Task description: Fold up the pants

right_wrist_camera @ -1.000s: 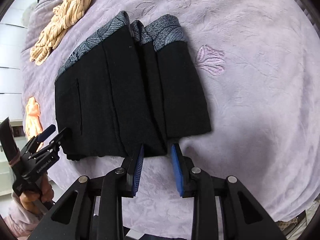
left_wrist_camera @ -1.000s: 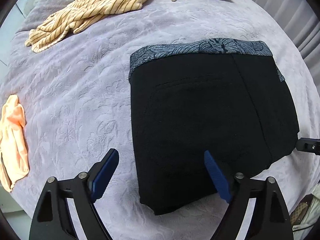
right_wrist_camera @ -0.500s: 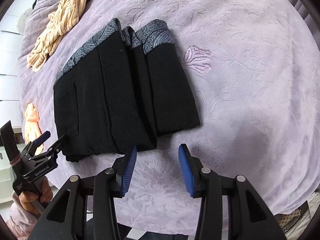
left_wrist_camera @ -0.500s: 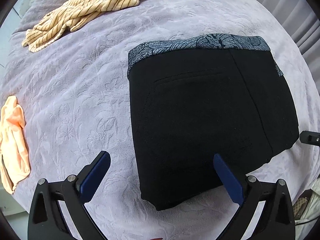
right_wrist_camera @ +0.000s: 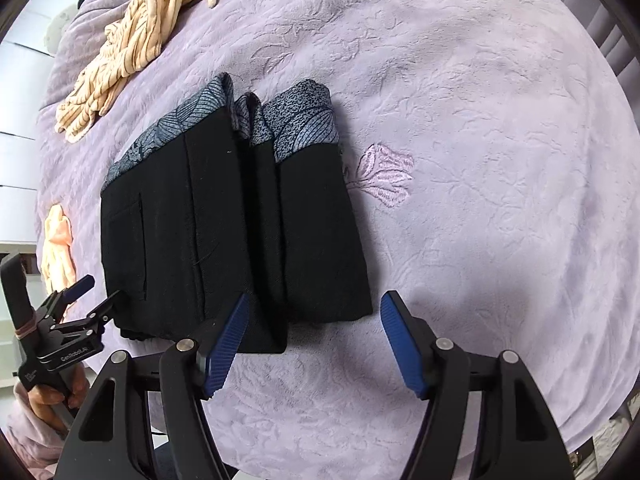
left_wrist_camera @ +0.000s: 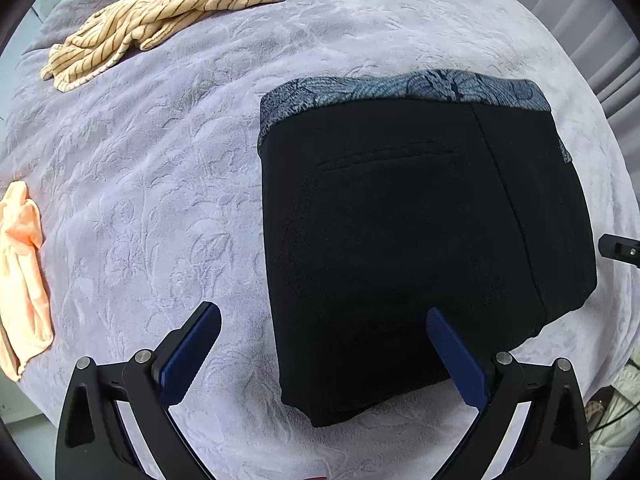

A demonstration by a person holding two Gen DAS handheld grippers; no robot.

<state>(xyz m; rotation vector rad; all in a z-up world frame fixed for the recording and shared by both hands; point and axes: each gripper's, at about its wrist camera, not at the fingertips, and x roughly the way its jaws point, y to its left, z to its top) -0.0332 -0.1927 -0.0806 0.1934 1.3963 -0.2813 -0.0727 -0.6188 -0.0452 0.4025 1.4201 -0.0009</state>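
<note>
The black pants [left_wrist_camera: 420, 248] lie folded into a compact, layered block on the lilac embossed bedspread [left_wrist_camera: 168, 168], with the blue-grey patterned waistband [left_wrist_camera: 400, 86] at the far end and the folded edge nearest both tools. The left gripper [left_wrist_camera: 324, 354] hangs over the near left corner of the block with its blue pads spread wide, holding nothing; one pad is over bare bedspread, the other over the cloth. The right gripper [right_wrist_camera: 314, 346] is likewise wide apart and empty, poised just short of the near edge, where the stacked layers step apart.

The fold looks essentially finished. Any tidying would turn on that near edge, which runs crosswise to both tools; the right gripper appears closer to the uneven layers. A striped beige garment [left_wrist_camera: 168, 12] and an orange cloth [left_wrist_camera: 20, 272] lie well apart.
</note>
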